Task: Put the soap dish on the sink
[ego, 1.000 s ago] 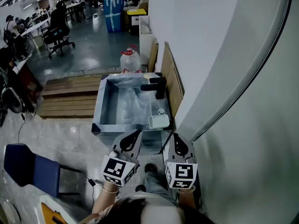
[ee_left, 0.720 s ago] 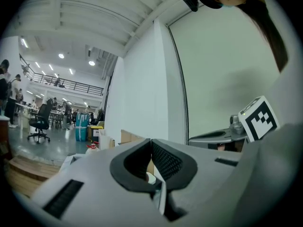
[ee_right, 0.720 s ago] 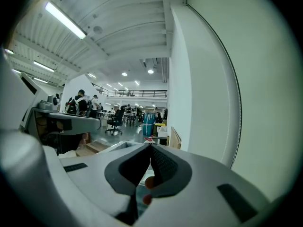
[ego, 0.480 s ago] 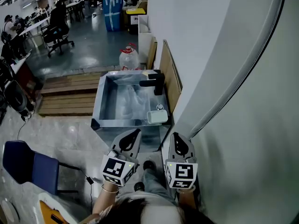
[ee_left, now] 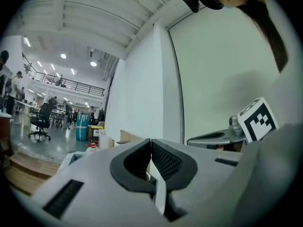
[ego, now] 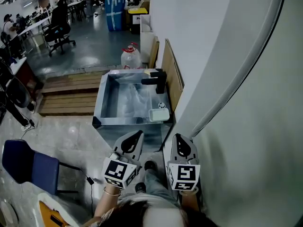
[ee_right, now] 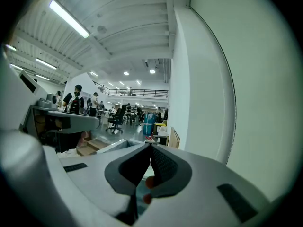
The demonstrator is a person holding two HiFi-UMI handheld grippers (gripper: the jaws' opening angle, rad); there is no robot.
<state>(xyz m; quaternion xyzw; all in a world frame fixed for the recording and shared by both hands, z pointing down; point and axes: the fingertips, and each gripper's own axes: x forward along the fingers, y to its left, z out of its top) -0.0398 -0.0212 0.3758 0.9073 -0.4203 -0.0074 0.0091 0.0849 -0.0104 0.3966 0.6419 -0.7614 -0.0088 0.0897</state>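
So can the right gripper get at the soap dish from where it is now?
Probably yes. The soap dish sits at the near right corner of the sink, straight ahead of the right gripper, with nothing between them. Its fingers are shut, so they must open first.

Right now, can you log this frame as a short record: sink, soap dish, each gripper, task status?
sink: metal basin against the wall, black faucet on its right side
soap dish: white, at the sink's near right corner
left gripper: jaws together, empty, held short of the sink
right gripper: jaws together, empty, beside the left one
task status: dish appears to sit on the sink; neither gripper touches it
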